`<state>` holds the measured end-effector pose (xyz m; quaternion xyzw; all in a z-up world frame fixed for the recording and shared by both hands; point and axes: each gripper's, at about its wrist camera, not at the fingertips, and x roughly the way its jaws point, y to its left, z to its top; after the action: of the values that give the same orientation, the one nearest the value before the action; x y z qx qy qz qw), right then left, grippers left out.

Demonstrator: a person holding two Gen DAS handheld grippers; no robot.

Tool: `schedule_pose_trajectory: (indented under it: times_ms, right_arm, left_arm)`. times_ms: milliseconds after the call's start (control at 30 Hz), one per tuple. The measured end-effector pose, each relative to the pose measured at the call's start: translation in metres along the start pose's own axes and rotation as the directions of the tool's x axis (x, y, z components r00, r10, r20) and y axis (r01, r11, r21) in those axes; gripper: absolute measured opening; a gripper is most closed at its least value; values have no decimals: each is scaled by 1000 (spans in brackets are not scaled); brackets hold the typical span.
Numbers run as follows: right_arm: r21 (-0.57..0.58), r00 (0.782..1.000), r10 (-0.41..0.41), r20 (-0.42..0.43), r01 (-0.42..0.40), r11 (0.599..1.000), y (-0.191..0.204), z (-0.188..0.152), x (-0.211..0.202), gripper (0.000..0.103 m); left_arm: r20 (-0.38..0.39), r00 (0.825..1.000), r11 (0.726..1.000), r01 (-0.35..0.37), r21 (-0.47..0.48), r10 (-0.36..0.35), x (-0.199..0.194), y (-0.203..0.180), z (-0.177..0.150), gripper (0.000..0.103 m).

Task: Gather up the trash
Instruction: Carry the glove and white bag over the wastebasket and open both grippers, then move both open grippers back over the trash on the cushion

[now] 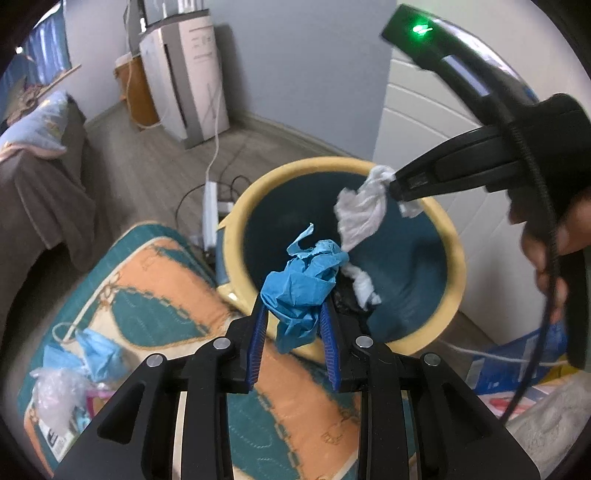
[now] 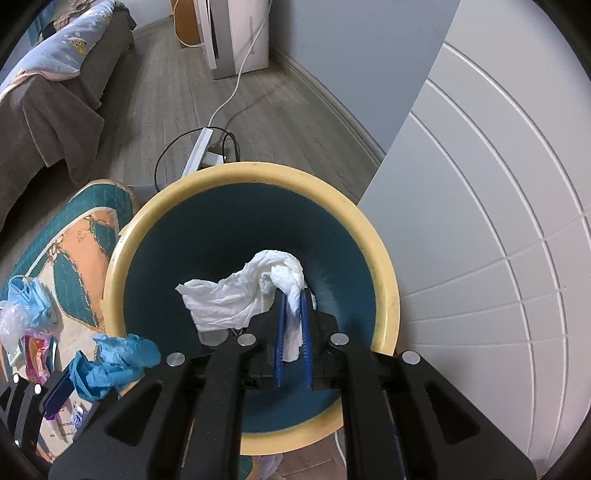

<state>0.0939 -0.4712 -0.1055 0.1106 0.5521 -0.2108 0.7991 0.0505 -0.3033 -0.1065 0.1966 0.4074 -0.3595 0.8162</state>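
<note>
Through the left wrist camera, my left tool clenched a crumpled blue paper just over the bin rim. Through the right wrist camera, my right tool pinched a white tissue over the bin's open mouth.

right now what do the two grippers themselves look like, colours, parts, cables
Both are matte black plastic with angular linkage arms, cut-out slots and round silver pivot pins. The left gripper and right gripper each carry blue ribbed finger pads. Seen from the left wrist camera, the right gripper's body has a glowing green light, a black cable along it, and a bare hand on its handle.
</note>
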Motion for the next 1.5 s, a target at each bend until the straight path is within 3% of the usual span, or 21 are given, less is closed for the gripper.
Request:
schedule_pose_trajectory:
  times_ms: [67,200,300,367,400,467,1000,1500]
  right_arm:
    - [2,1000,-3,5,3,1000,1,0,-1,17]
    - [0,1000,-2,25,2,1000,4,1,-6,47]
    - [-5,999,3,37,-3,1000,9,2,-10,64]
    - [-5,999,12,42,-12,1000,12,3,-12,78]
    - [-2,999,22,50,-22,1000,14,4,-14,88]
    - [3,997,32,72,-32,999,18,5,-20,96]
    - [-166,989,61,133,-39,985,100,0,-45,97]
    - [-317,982,111,152,-58,947,173,-21,-63,97]
  left_arm:
    - [11,1000,1000,4,16,-4,-2,-3,1,37]
    - [26,999,1000,-28,12,27,-6,2,1,65]
    - [29,998,999,-53,-11,54,-10,11,0,79]
    - [46,993,994,-108,-26,109,-15,18,-1,91]
    - [55,990,991,-129,-30,130,-18,22,-1,94]
    - [66,984,986,-162,-37,165,-24,29,-2,94]
    - [50,964,953,-250,-173,261,-71,98,-28,95]
    - [2,932,862,-334,-382,362,-112,171,-62,96]
